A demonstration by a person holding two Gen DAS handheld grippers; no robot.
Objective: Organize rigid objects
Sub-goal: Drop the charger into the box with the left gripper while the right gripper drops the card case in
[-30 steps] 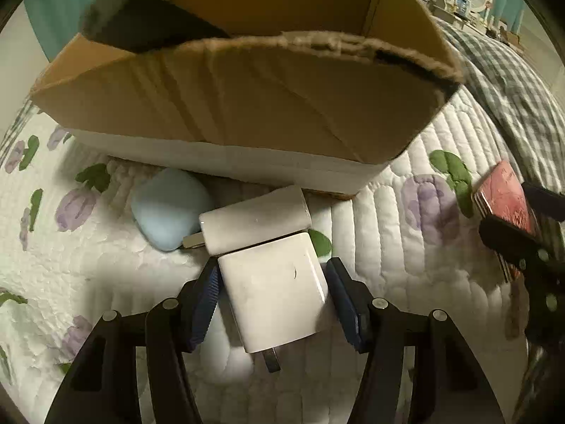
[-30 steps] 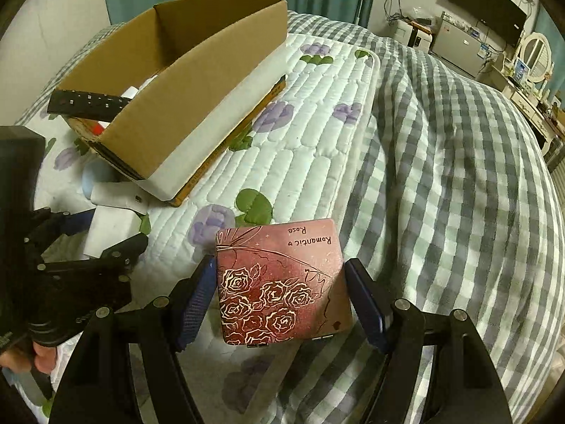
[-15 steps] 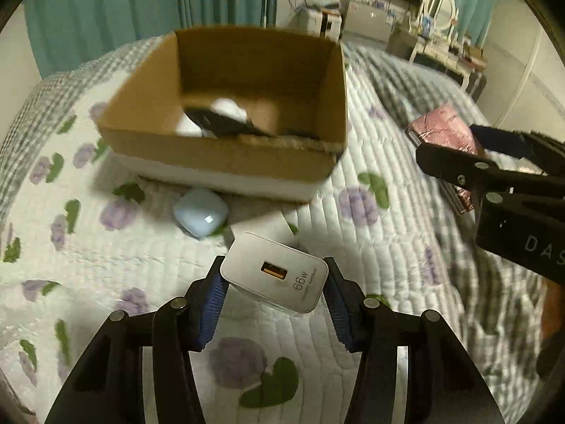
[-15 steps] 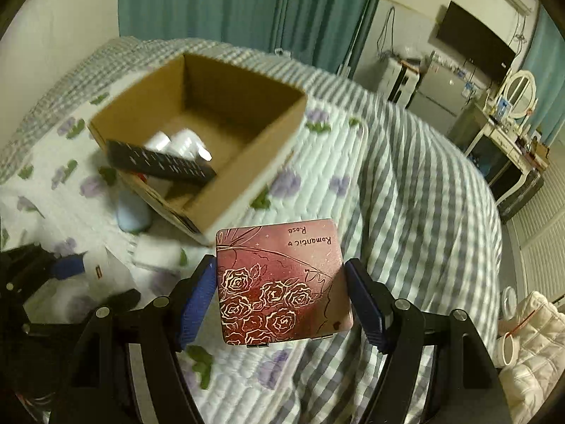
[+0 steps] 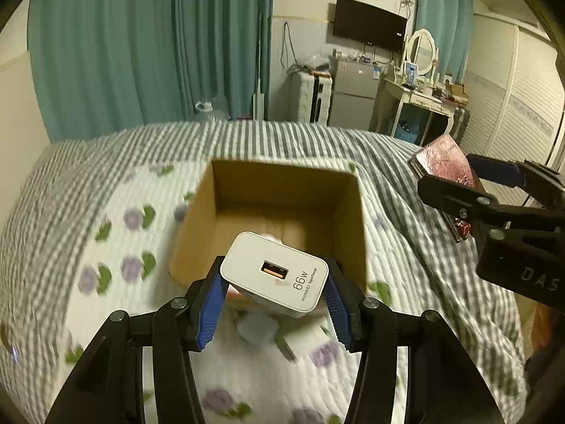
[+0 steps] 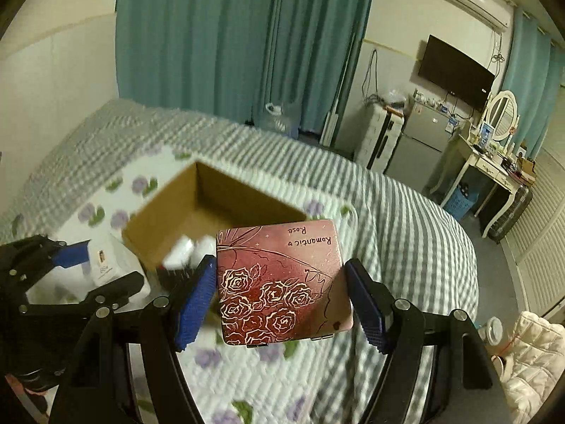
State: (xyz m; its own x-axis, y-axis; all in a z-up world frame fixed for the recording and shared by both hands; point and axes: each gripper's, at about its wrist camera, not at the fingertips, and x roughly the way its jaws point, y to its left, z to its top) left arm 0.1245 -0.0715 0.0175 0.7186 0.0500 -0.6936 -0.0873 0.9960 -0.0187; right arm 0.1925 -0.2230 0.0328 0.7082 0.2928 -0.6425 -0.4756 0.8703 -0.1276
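Note:
My left gripper (image 5: 273,284) is shut on a white 66W charger block (image 5: 273,274) and holds it in the air in front of the open cardboard box (image 5: 282,187). My right gripper (image 6: 282,298) is shut on a red rose-print tin case (image 6: 282,282), also held above the bed, right of the box (image 6: 169,212). The tin also shows in the left wrist view (image 5: 443,159), and the charger in the right wrist view (image 6: 107,258). White items (image 6: 185,249) lie inside the box.
The box sits on a floral quilt (image 5: 106,272) over a checked bedspread (image 6: 406,219). A pale blue case (image 5: 256,327) and a white adapter (image 5: 300,339) lie blurred on the quilt below the left gripper. Teal curtains, a fridge and a dressing table stand behind the bed.
Both grippers have risen well above the bed with their objects. The charger came off the quilt in the left gripper. The box now lies lower and farther in both views.

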